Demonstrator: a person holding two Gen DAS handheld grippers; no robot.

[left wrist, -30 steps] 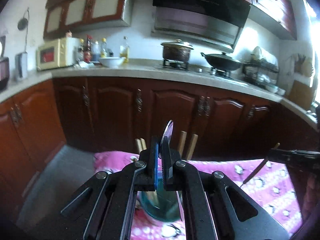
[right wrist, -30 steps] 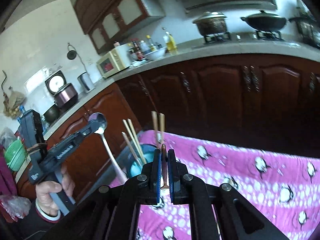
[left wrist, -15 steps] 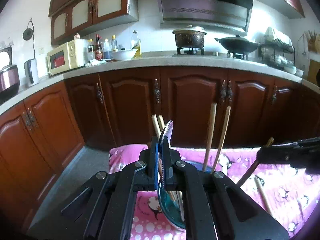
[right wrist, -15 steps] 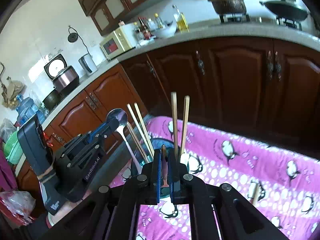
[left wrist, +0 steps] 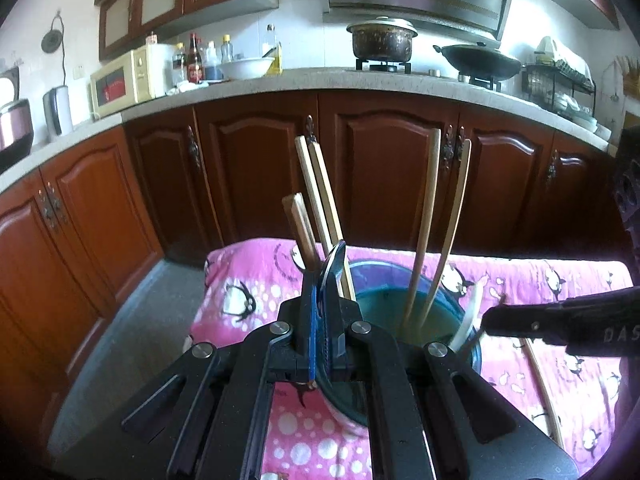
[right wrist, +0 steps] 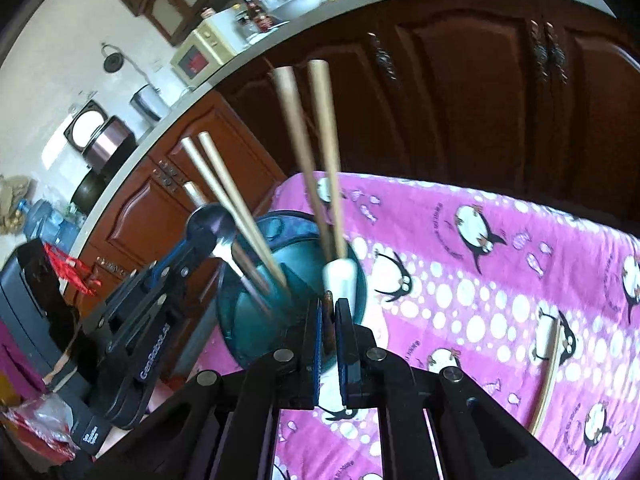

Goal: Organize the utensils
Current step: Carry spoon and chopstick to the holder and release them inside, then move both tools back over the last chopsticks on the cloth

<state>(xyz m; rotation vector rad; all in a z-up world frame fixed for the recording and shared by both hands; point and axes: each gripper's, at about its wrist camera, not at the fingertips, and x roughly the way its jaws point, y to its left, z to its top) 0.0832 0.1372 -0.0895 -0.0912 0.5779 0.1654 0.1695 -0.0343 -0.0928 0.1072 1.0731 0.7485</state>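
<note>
Gripping a metal spoon [right wrist: 212,226] by its handle, the left tool [left wrist: 325,312] has its jaws nearly closed just over the teal cup [right wrist: 256,320]; the right tool [right wrist: 329,320] pinches a brown-handled utensil [right wrist: 328,312] above that cup; chopsticks [left wrist: 430,224] stand inside it on the pink penguin-print cloth [right wrist: 480,280].

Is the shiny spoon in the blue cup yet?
Partly. The left gripper grips the spoon near its bowl, above the rim, while its handle already slants down inside the blue cup.
</note>
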